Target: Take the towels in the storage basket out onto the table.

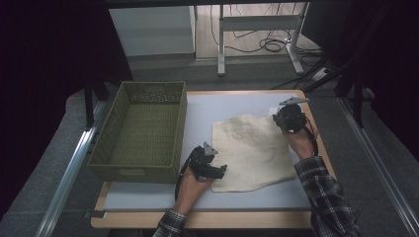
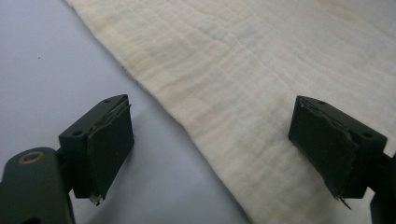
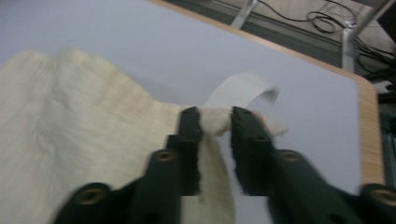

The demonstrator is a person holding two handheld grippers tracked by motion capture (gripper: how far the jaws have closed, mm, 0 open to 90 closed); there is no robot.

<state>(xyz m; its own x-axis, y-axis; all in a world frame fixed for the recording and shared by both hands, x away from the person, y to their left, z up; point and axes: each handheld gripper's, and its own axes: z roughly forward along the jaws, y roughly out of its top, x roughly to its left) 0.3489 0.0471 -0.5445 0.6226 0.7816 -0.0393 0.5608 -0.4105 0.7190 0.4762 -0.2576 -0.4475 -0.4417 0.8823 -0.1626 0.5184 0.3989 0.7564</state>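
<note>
The cream cloth lies almost flat on the pale surface, to the right of the woven basket.

The right tool has its two jaws pinched on the far right corner of the cloth. In the right gripper view a small bunch of fabric sits between the jaws, and a white tag curls up just beyond the tips. This corner is a little raised from the surface, probably because a fold must begin from a free corner.

The left tool stands wide open and holds nothing. One jaw is over the bare surface and the other over the cloth, so the near left edge of the cloth runs between them. In the high view the left tool rests low at this edge. I judge that it waits there either to take the edge or to keep the cloth from sliding while the other corner is pulled.

The basket is empty and close beside the left tool, perhaps the place for the folded cloth.
</note>
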